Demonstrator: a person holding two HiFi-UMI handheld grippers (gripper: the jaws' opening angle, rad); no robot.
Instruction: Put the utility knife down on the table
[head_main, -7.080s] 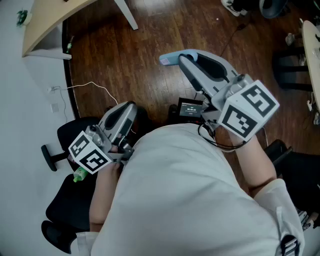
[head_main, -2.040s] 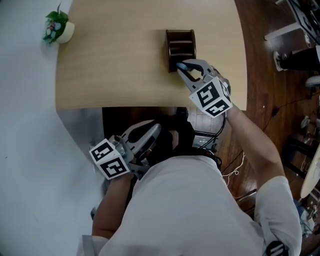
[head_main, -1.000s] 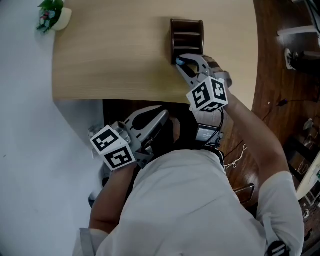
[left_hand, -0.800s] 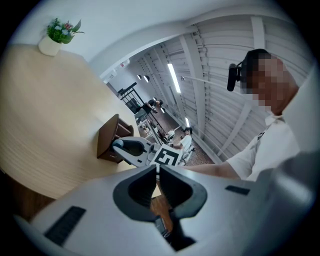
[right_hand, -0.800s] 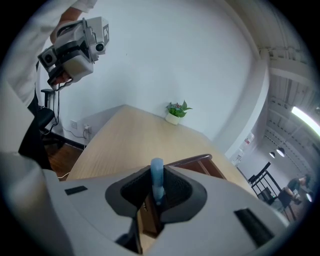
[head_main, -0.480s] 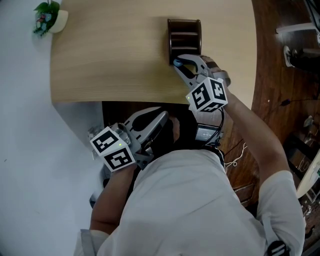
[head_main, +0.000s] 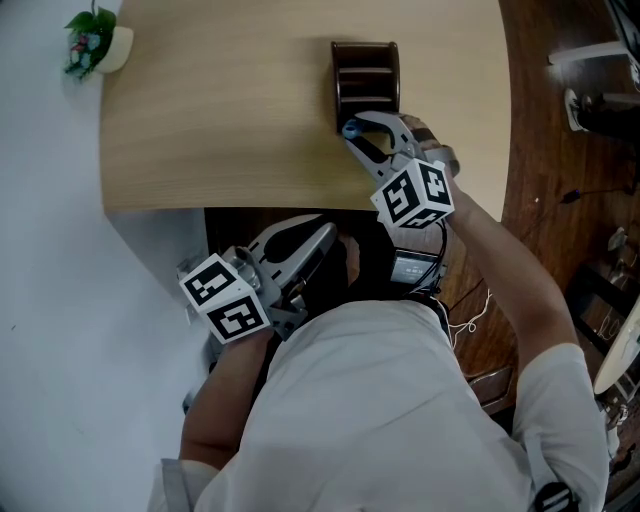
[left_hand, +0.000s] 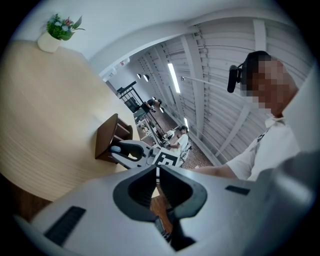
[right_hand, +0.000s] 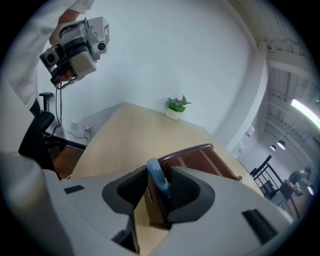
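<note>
A light blue utility knife (right_hand: 155, 178) stands between the jaw tips of my right gripper (right_hand: 159, 186). Its jaws are opening and have eased off the knife, which stays between them. In the head view the right gripper (head_main: 353, 126) rests over the wooden table (head_main: 220, 110), with the blue knife tip (head_main: 348, 128) against the front of a dark brown desk organizer (head_main: 365, 75). My left gripper (head_main: 322, 236) hangs below the table's near edge, shut and empty. Its jaws meet in the left gripper view (left_hand: 156, 173).
A small potted plant (head_main: 95, 45) stands at the table's far left corner. The organizer (right_hand: 200, 161) fills the space just ahead of the right jaws. The tabletop left of the organizer is bare wood. Dark wooden floor and chairs lie to the right.
The right gripper's jaws have spread a little around the knife. The gripper edged slightly toward the organizer. The left gripper has kept still.
</note>
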